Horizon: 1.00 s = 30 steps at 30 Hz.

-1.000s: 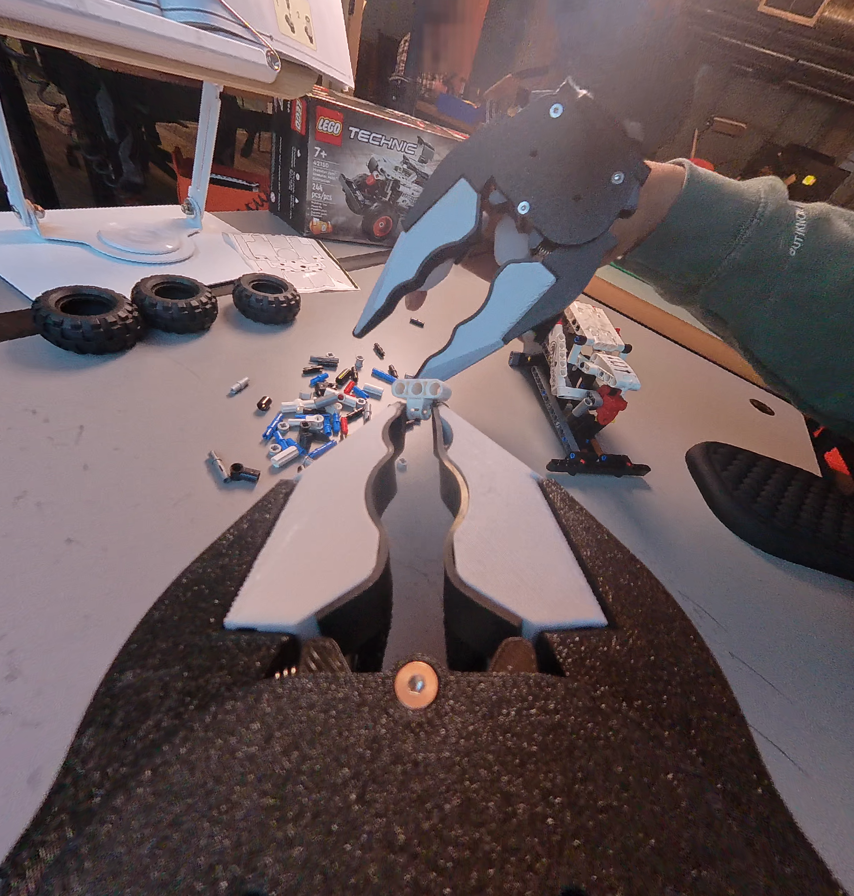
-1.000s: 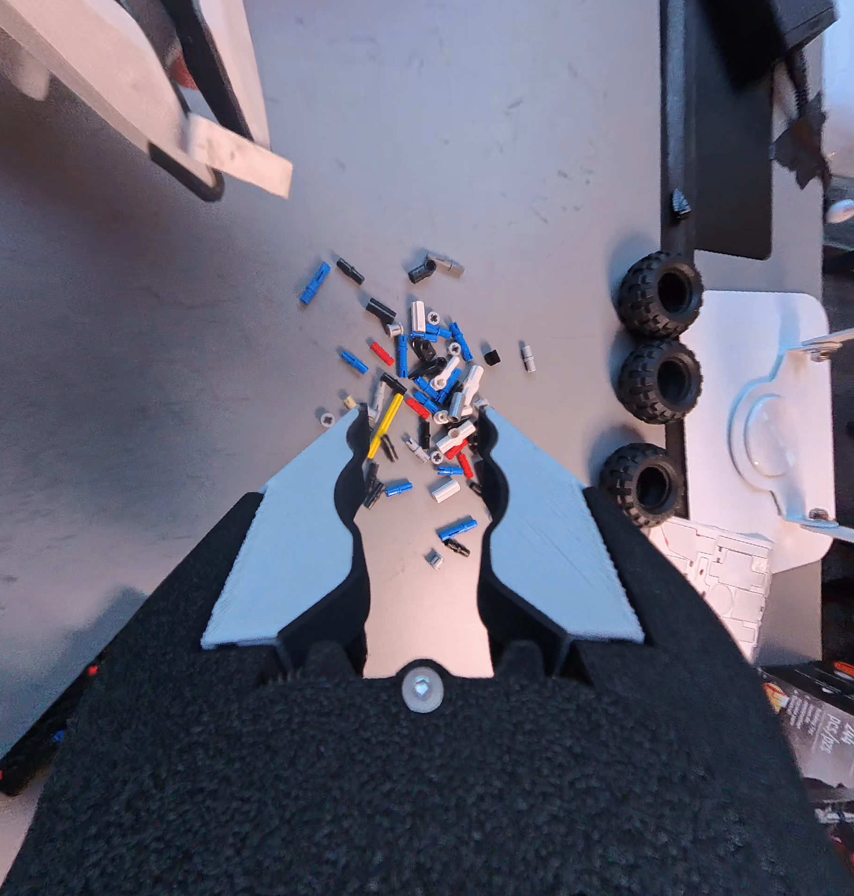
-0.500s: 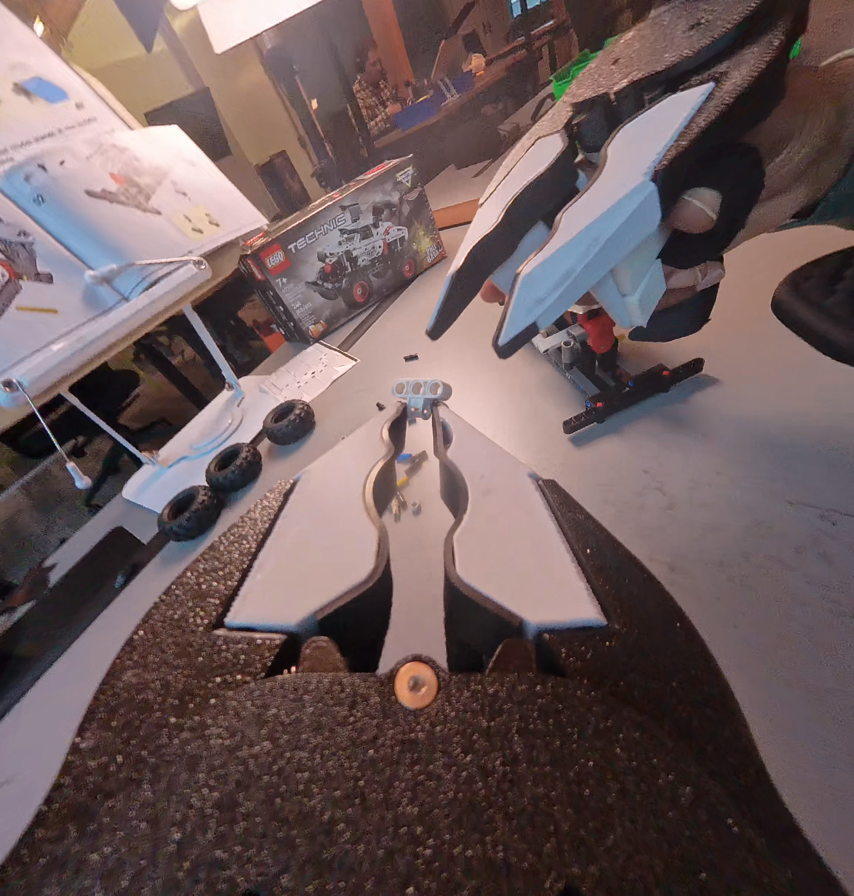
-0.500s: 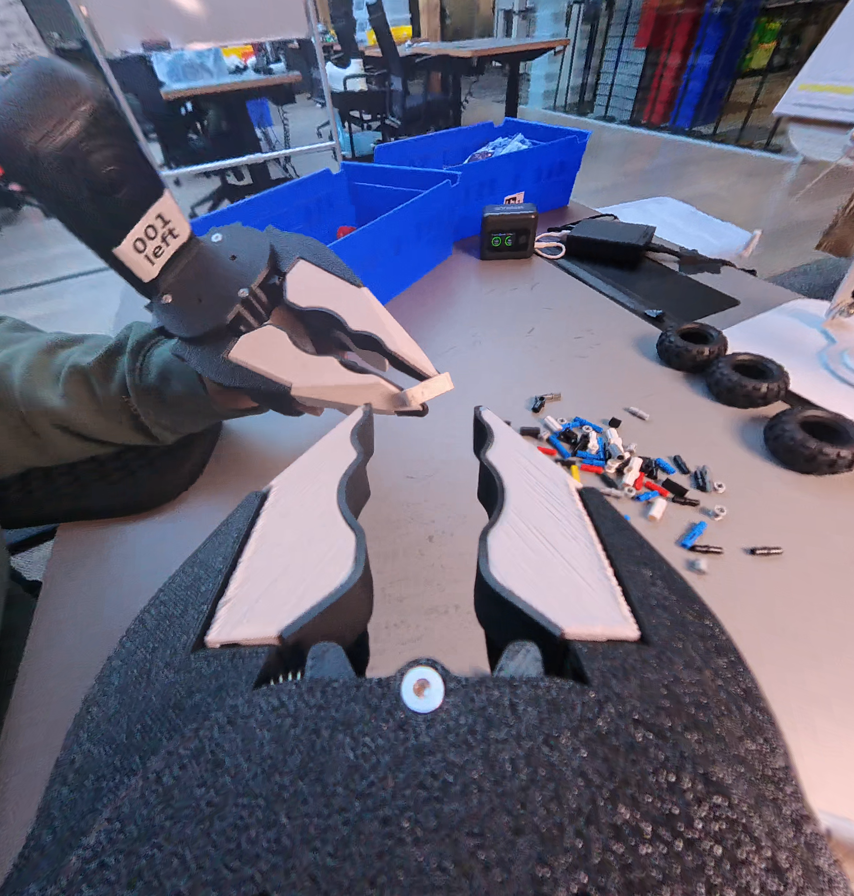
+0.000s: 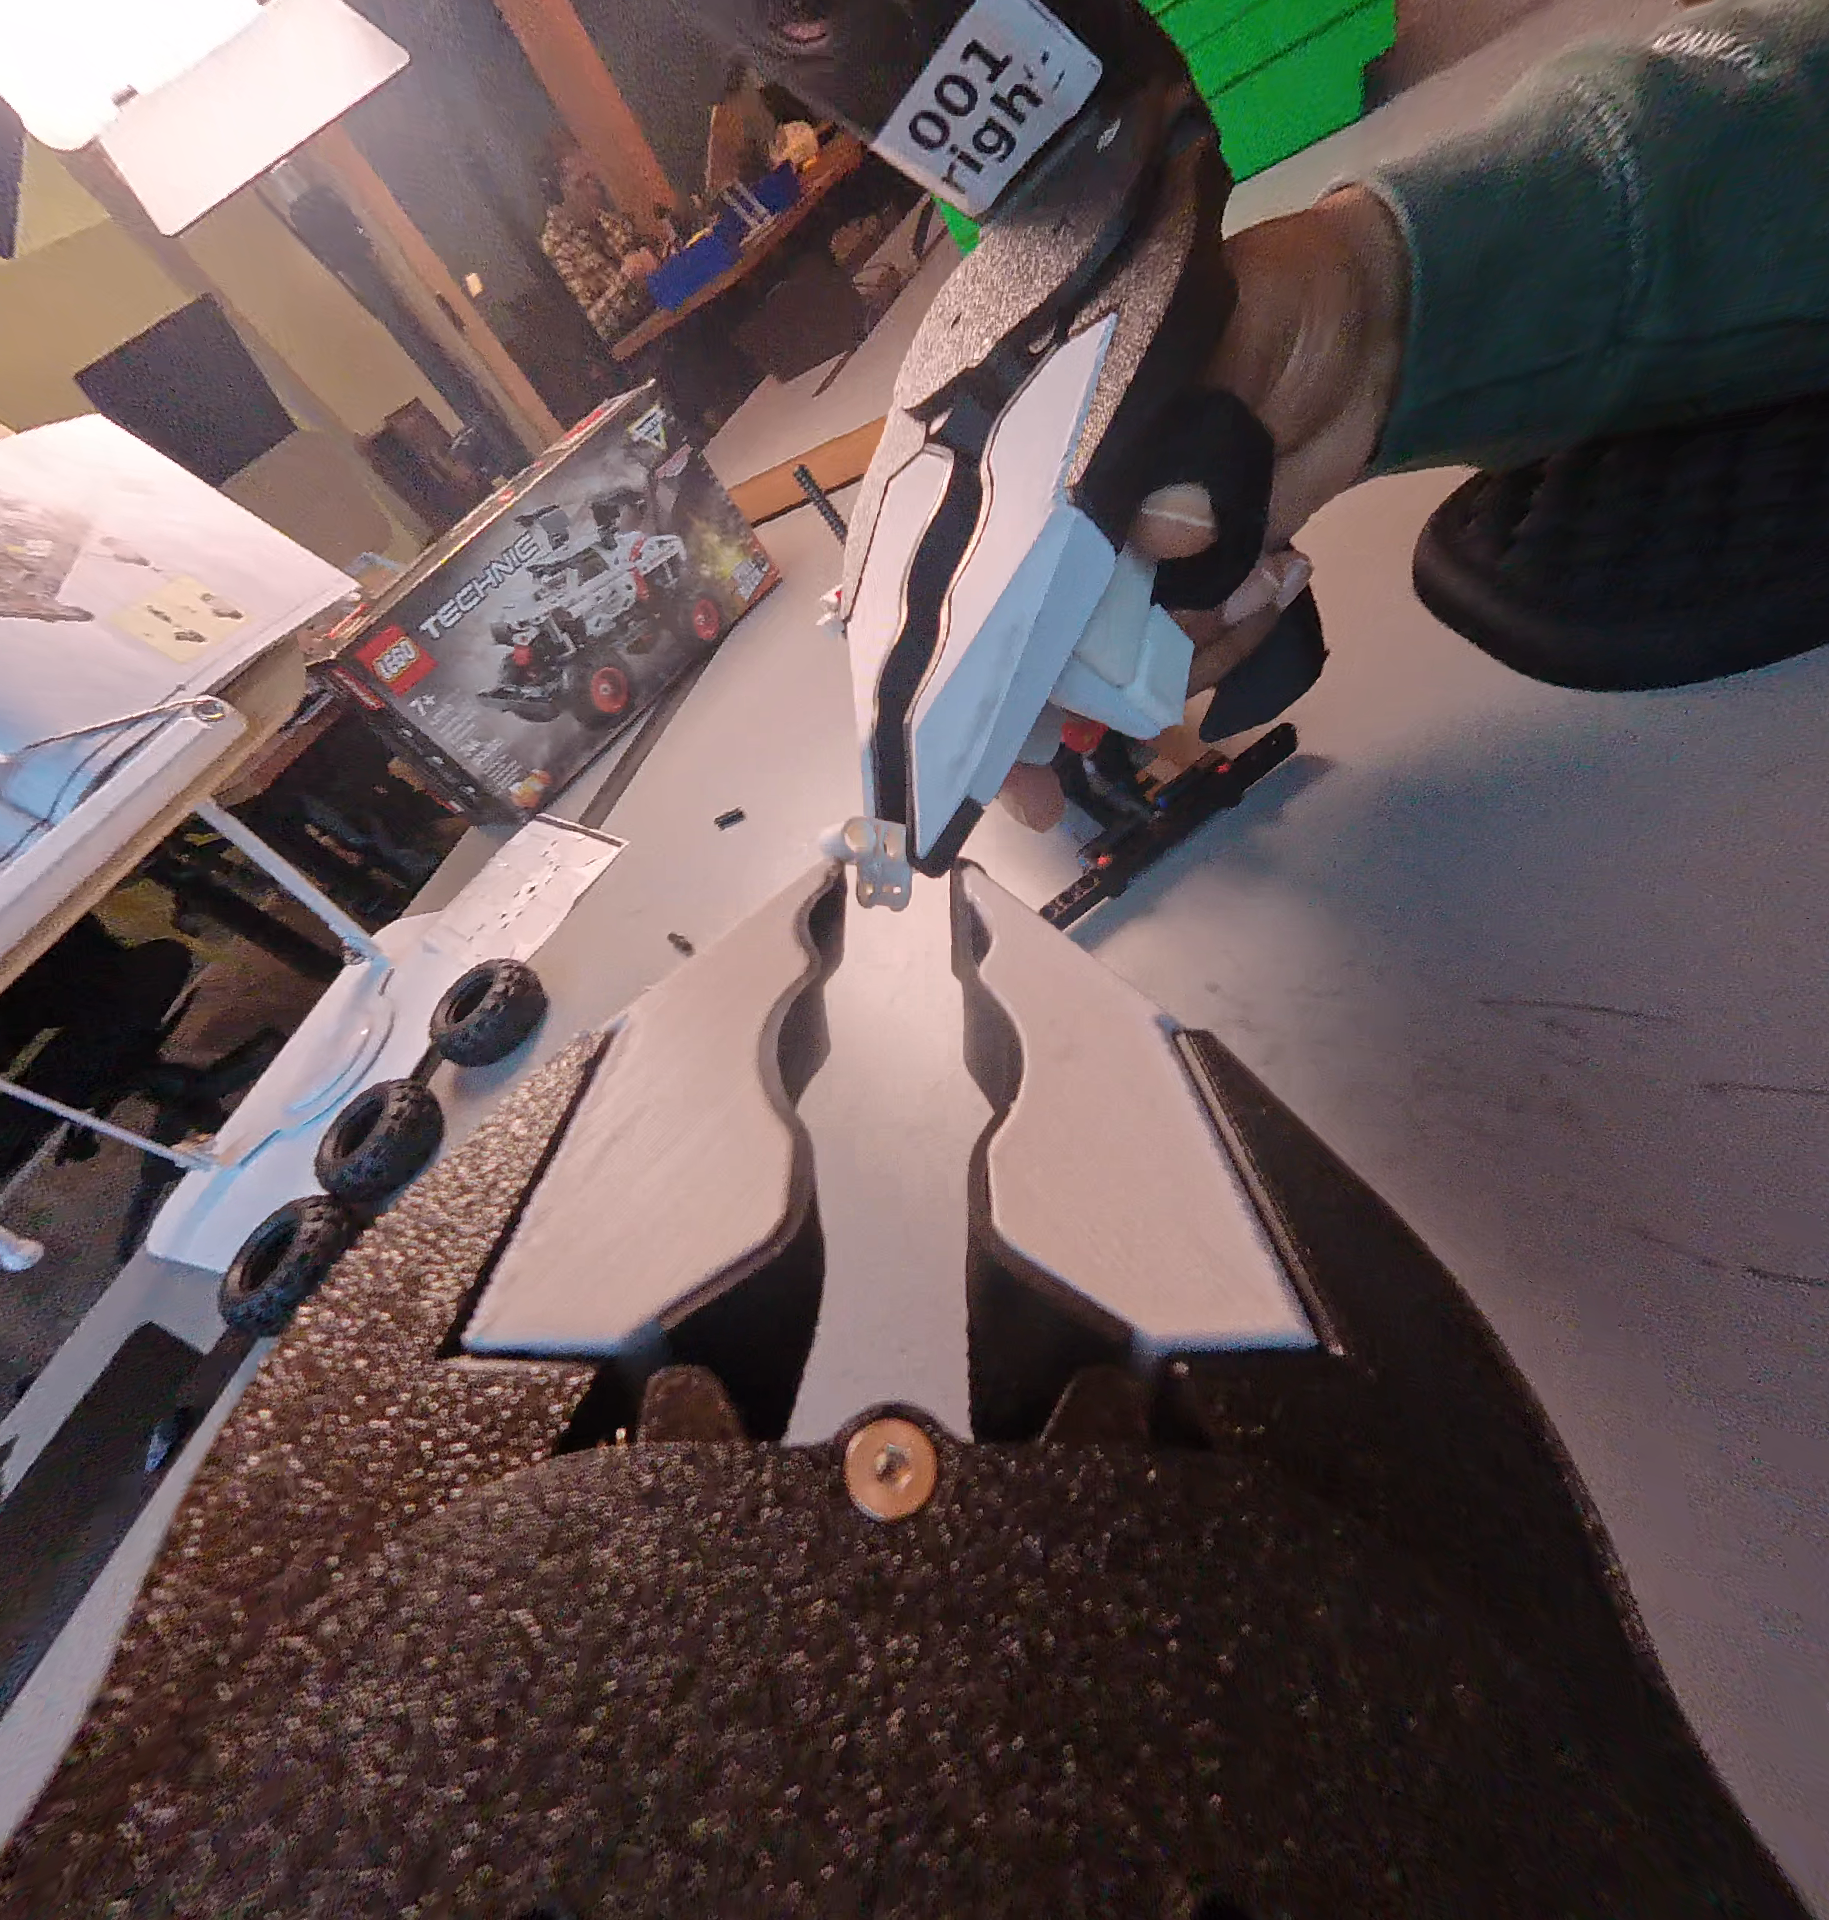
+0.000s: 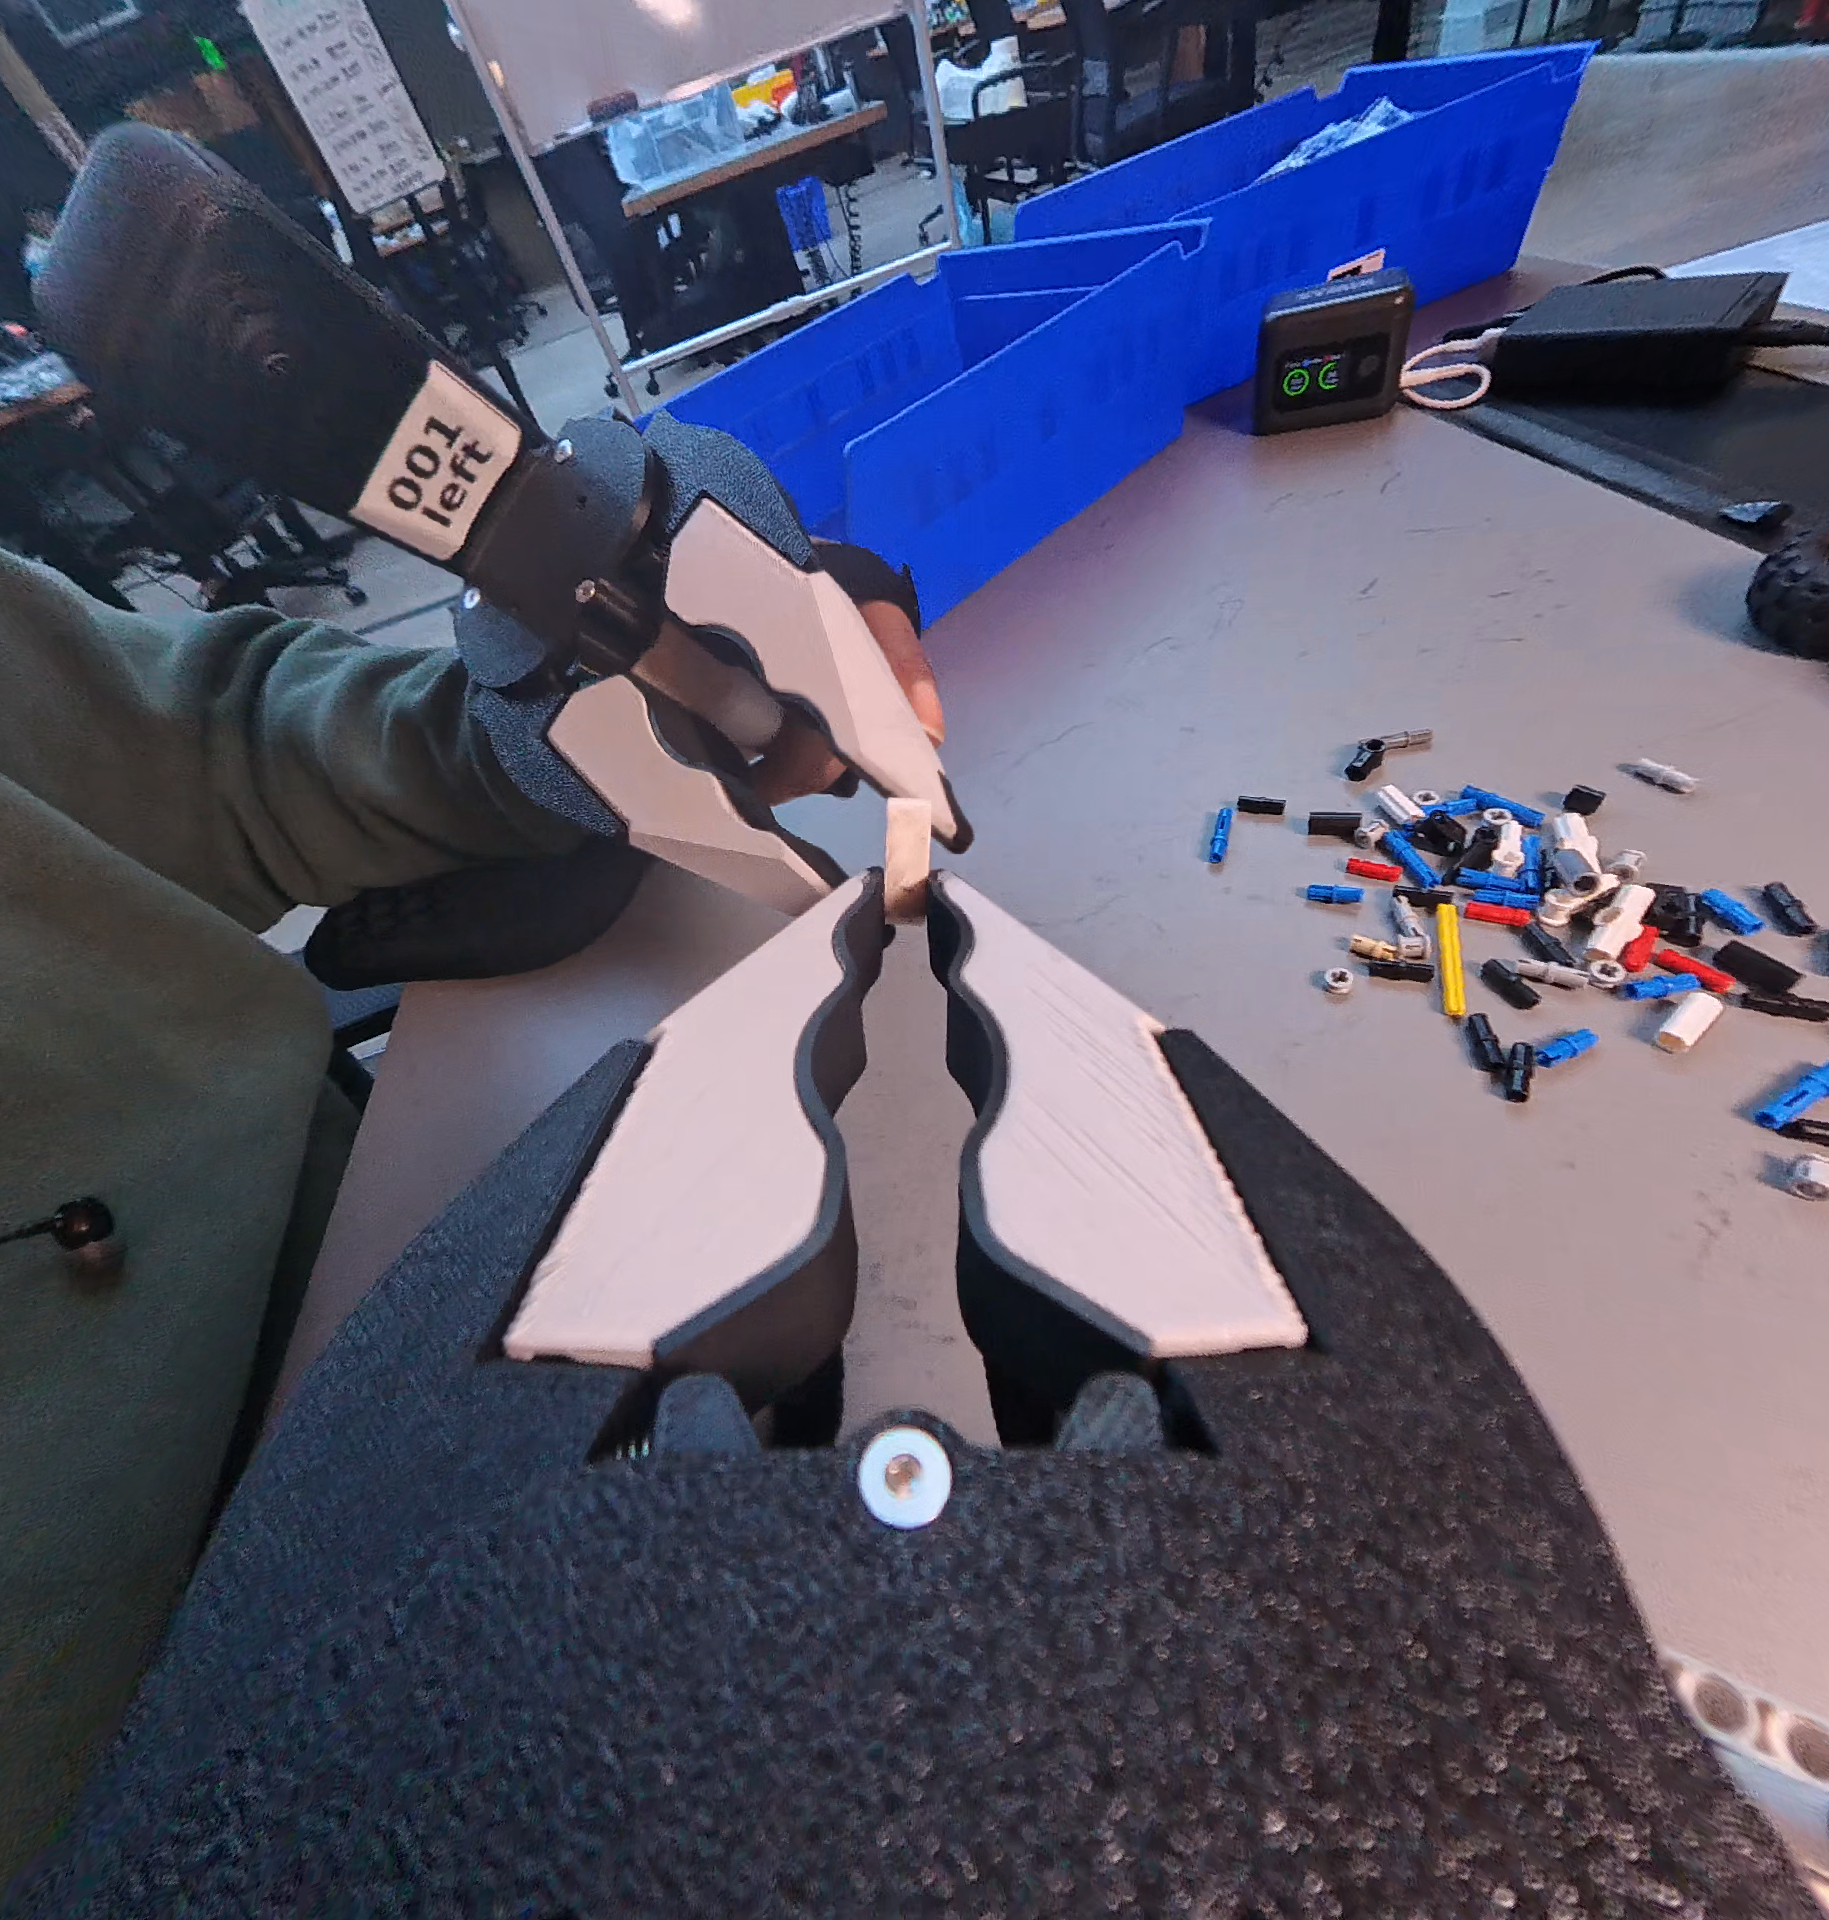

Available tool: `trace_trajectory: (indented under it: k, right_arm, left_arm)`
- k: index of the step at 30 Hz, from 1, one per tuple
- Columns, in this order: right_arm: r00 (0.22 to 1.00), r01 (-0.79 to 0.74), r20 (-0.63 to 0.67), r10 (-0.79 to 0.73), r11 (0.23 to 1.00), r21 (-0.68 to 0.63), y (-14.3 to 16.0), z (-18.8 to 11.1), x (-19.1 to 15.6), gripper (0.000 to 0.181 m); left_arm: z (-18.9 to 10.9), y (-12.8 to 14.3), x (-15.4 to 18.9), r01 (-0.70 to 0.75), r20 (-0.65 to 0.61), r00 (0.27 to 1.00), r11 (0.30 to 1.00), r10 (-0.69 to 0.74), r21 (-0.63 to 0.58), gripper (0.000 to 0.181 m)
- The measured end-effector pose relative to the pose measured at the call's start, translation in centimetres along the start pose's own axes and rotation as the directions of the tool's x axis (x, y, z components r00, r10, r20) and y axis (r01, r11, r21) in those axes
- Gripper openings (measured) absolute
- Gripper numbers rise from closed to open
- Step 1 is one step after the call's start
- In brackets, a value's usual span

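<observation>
Between right hand-held gripper (image 6: 902, 883) tips: white piece (image 6: 907, 857) (clamped)

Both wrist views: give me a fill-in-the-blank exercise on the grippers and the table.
1. The right gripper is shut on a small ___ piece.
2. The left gripper is ___, its fingers apart on either side of that piece.
3. ___ black tyres lie in a row on the table.
4. The bins at the table's far edge are ___.

Missing words: white; open; Three; blue

gripper (image 6: 905, 883): black textured body | white fingers (image 6: 1086, 1143) | green sleeve (image 6: 214, 727)
</observation>
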State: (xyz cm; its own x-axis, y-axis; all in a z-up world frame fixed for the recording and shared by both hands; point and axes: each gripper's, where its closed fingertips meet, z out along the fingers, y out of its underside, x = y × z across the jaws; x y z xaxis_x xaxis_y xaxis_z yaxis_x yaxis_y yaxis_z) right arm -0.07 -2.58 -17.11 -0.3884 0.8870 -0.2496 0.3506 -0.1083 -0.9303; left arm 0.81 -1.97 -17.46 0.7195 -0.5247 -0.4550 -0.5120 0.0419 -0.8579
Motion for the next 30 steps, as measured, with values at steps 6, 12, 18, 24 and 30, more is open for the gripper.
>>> trace_trajectory:
  k: [6,12,18,24,30]
  right_arm:
    - [0.991,-0.102,0.089,0.099,0.994,0.025,-0.2,-0.5,-0.6,0.007]
    - [0.991,-0.105,0.086,0.100,0.993,0.058,-0.9,-1.0,-0.7,0.012]
    - [0.997,0.073,-0.035,-0.068,0.986,0.149,-2.8,-4.2,-0.5,0.029]
    - [0.934,0.271,-0.278,-0.222,0.951,0.151,-1.6,-6.6,0.4,0.033]
    - [0.867,0.356,-0.400,-0.296,0.931,0.082,0.5,-8.8,0.8,0.030]
  left_arm:
    - [-0.2,-0.3,0.3,0.033,-0.045,0.998,0.999,-0.033,-0.008,0.010]
    - [-0.4,-0.7,0.2,0.134,-0.088,0.987,0.991,-0.134,-0.006,0.009]
    - [-1.0,0.1,-2.1,0.372,-0.087,0.925,0.928,-0.370,0.018,0.009]
    - [-4.0,1.2,-7.3,0.462,0.120,0.878,0.886,-0.463,0.034,0.009]
    - [-17.6,5.1,-16.7,0.580,0.542,0.711,0.809,-0.448,-0.093,0.010]
